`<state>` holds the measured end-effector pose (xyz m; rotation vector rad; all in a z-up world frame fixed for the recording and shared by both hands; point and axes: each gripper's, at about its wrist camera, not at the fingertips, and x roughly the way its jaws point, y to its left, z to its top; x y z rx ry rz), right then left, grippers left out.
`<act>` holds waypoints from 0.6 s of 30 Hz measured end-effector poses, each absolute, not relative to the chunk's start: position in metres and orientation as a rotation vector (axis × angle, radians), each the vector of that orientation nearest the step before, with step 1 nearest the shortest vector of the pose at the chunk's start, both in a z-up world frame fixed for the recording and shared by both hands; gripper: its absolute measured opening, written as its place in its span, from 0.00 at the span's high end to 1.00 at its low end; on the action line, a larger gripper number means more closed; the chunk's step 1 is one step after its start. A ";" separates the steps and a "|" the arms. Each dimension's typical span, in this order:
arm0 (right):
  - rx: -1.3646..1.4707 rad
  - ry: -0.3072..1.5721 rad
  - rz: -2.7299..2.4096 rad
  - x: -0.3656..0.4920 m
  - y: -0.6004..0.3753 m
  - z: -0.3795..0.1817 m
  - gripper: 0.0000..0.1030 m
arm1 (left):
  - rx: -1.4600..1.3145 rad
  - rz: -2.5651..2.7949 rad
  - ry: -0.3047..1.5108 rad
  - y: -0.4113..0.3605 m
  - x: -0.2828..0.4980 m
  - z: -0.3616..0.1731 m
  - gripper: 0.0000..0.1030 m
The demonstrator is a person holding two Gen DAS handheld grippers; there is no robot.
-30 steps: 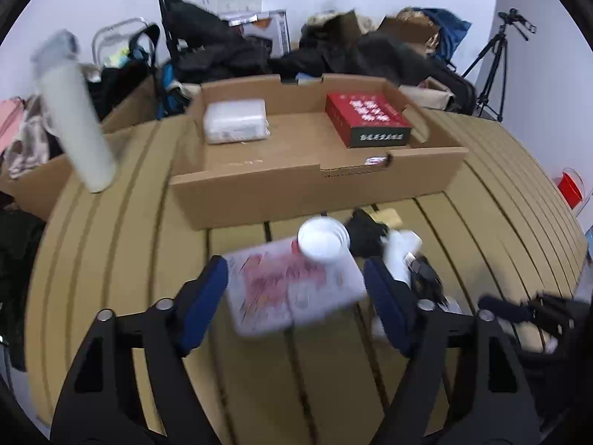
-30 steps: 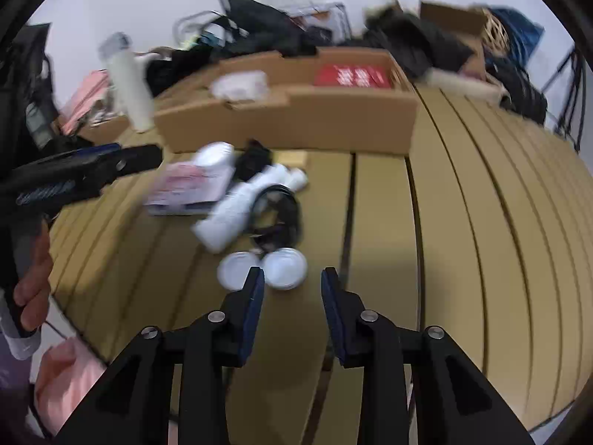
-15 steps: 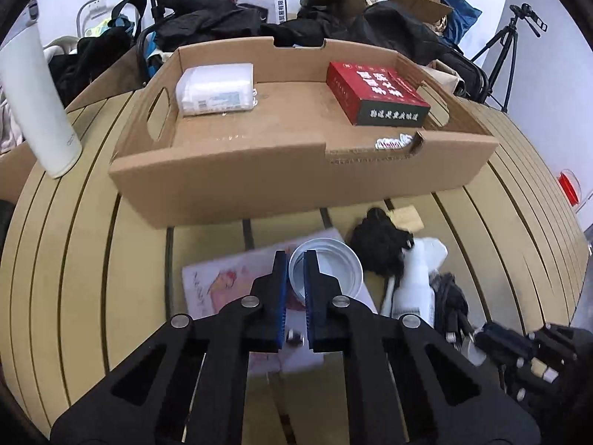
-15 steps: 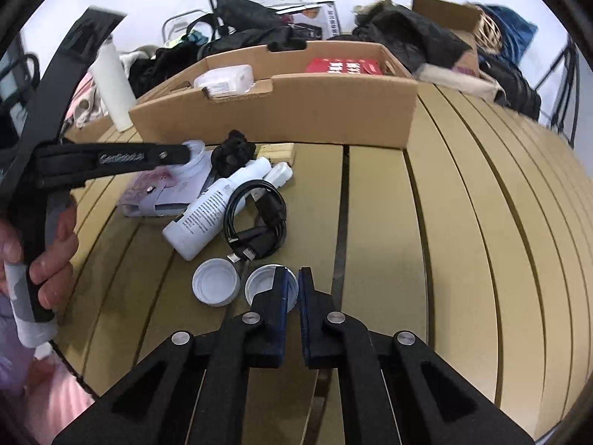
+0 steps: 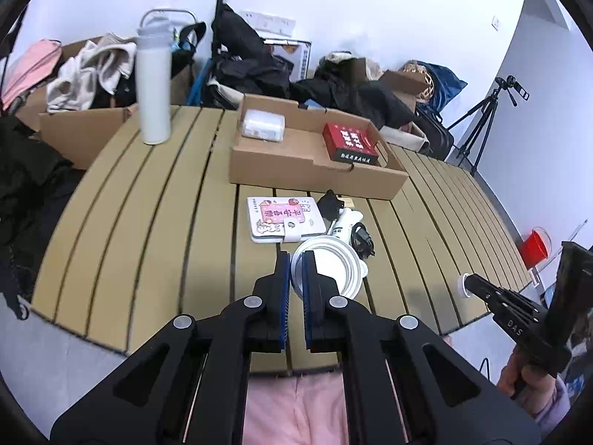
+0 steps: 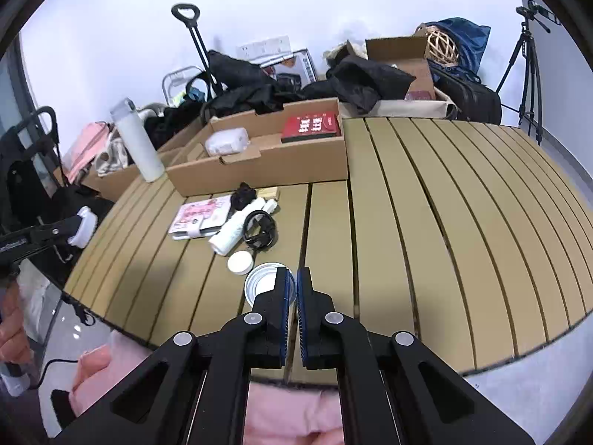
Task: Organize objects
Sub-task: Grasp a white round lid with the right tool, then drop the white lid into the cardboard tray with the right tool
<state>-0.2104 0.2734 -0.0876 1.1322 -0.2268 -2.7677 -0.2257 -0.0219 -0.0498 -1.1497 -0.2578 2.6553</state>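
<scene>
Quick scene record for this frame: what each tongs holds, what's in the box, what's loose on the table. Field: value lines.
left tongs: shut on the rim of a white cup, lifted off the table
right tongs: shut on the rim of a round lid
cardboard box: red box, white packet
loose on table: pink notebook, white bottle, black cable, small white lid, black cloth
beside box: tall white flask, upright

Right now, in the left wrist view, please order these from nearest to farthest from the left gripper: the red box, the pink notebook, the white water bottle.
From the left gripper:
1. Pink notebook, on the table just ahead.
2. Red box, inside the cardboard tray, ahead and right.
3. White water bottle, standing at the far left edge.
</scene>
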 end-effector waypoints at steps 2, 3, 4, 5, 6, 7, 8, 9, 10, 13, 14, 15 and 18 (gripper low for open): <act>1.131 -0.269 -2.751 -0.205 0.274 -0.088 0.95 | -1.138 2.675 -0.241 -0.021 -0.221 -0.045 0.97; 1.133 -0.284 -2.746 -0.205 0.275 -0.088 0.95 | -1.140 2.679 -0.237 -0.020 -0.221 -0.042 0.97; 1.124 -0.297 -2.741 -0.204 0.275 -0.085 0.95 | -1.134 2.675 -0.241 -0.019 -0.221 -0.039 0.97; 1.111 -0.297 -2.742 -0.204 0.275 -0.081 0.95 | -1.123 2.670 -0.245 -0.019 -0.221 -0.037 0.97; 1.094 -0.288 -2.748 -0.204 0.274 -0.077 0.95 | -1.106 2.659 -0.235 -0.016 -0.223 -0.034 0.97; 1.073 -0.280 -2.750 -0.206 0.274 -0.072 0.95 | -1.088 2.650 -0.212 -0.012 -0.227 -0.031 0.97; 1.061 -0.278 -2.747 -0.207 0.276 -0.068 0.95 | -1.070 2.645 -0.181 -0.007 -0.231 -0.029 0.97; 1.050 -0.276 -2.744 -0.213 0.277 -0.063 0.95 | -1.051 2.640 -0.140 0.001 -0.242 -0.026 0.97; 1.041 -0.269 -2.737 -0.223 0.279 -0.057 0.95 | -1.043 2.618 -0.117 0.009 -0.255 -0.023 0.97; 1.020 -0.264 -2.703 -0.266 0.286 -0.035 0.95 | -1.040 2.551 -0.089 0.036 -0.311 -0.013 0.97; 1.017 -0.256 -2.695 -0.287 0.287 -0.027 0.95 | -1.048 2.520 -0.092 0.046 -0.337 -0.011 0.97; 1.033 -0.238 -2.683 -0.312 0.288 -0.021 0.95 | -1.064 2.498 -0.101 0.056 -0.358 -0.011 0.97; 1.129 -0.271 -2.632 -0.382 0.292 -0.022 0.95 | -1.175 2.399 -0.127 0.086 -0.427 -0.030 0.97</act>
